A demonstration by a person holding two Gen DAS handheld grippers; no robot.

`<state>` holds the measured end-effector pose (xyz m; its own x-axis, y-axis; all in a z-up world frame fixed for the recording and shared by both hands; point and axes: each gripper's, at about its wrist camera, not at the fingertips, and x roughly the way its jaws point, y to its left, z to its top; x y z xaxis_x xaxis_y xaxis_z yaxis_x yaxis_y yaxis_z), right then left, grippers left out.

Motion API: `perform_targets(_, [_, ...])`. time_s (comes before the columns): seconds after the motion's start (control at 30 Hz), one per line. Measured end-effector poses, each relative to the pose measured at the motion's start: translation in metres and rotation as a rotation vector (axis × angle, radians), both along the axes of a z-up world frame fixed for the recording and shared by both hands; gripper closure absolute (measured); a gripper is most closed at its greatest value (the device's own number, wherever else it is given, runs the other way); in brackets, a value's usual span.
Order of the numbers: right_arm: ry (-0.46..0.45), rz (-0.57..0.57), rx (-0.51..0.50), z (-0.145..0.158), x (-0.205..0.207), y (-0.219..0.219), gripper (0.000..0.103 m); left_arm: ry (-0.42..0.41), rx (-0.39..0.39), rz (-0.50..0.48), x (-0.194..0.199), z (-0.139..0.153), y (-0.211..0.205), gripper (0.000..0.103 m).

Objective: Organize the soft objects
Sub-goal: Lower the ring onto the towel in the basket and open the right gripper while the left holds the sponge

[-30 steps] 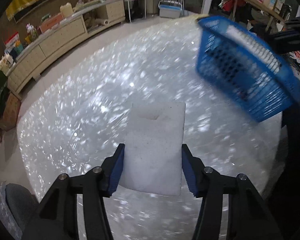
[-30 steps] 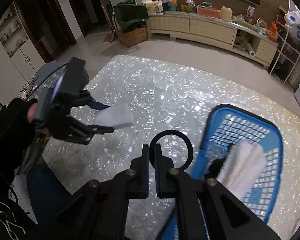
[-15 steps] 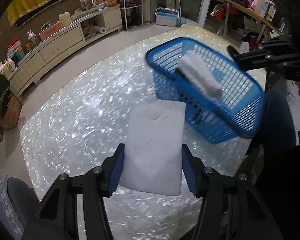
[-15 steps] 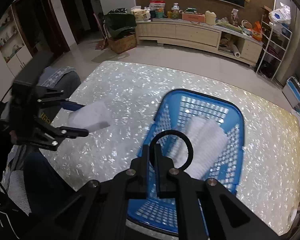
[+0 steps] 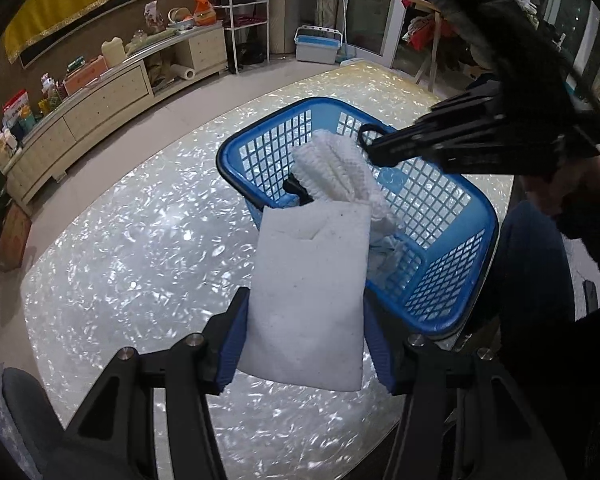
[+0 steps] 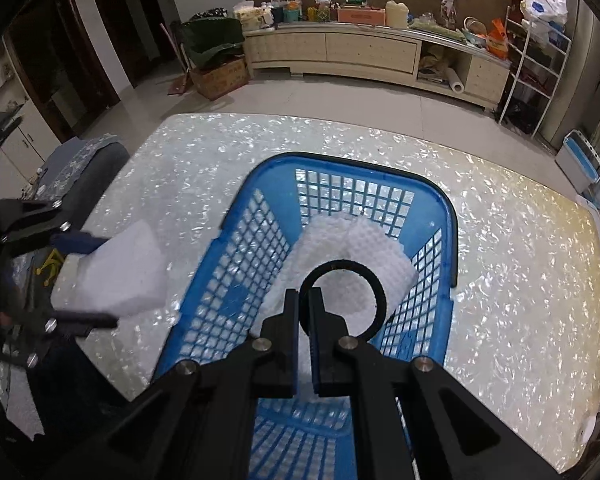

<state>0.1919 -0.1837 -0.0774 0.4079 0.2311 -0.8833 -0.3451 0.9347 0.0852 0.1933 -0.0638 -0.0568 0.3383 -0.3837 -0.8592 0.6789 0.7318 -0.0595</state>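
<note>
While the left hand-held gripper (image 5: 306, 334) clamps a flat white foam pad (image 5: 310, 296) between its blue pads, that pad blocks much of what lies behind it: the near wall of the blue basket (image 5: 452, 280) and the lower end of the white waffle-weave cloth (image 5: 340, 172) inside are out of sight in the left wrist view. A small dark thing pokes out beside the cloth at about 9 o'clock of it; I cannot tell what it is. A crumpled pale blue piece shows at 3 o'clock of the pad, partly covered, and its kind is unclear too.

From the right wrist view, the right hand-held gripper (image 6: 304, 300) has its jaws pinched together on a thin black ring (image 6: 378, 300), which hangs over the cloth (image 6: 364, 252) in the basket (image 6: 448, 216). The ring's lower arc is hidden behind the fingers. The basket stands on the glittering white counter (image 6: 500, 280), its near end cut off by the gripper body at 6 o'clock.

At 9 o'clock in that view the left hand-held gripper (image 6: 100, 280) holds the foam pad (image 6: 116, 276) in the air just beside the basket's left rim; the hand behind it is lost in darkness. In the left wrist view the right hand-held gripper (image 5: 374, 152) reaches in from 2 o'clock, blurred, with the ring (image 5: 370, 134) barely showing at its tip.
</note>
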Motion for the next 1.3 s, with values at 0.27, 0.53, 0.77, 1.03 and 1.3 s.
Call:
perform_targets(0.27, [0.063, 0.010, 0.010, -0.033, 0.033, 0.010, 0.099, 0.033, 0.003, 0.012, 0.016, -0.019, -0.011, 0.051])
perform_targets(0.53, [0.132, 0.017, 0.015, -0.053, 0.043, 0.016, 0.099, 0.068, -0.009, 0.027, 0.025, -0.038, -0.004, 0.051])
perform_targets(0.77, [0.111, 0.005, 0.010, -0.042, 0.036, 0.012, 0.098, 0.058, -0.016, 0.043, 0.025, -0.032, 0.001, 0.051])
perform_targets(1.03, [0.047, -0.035, 0.035, -0.018, 0.015, 0.003, 0.042, 0.032, -0.030, 0.071, 0.013, -0.019, 0.006, 0.051])
perform_targets(1.3, [0.017, -0.043, 0.057, 0.001, -0.020, -0.007, 0.014, 0.005, -0.057, 0.103, -0.003, -0.001, 0.010, 0.051])
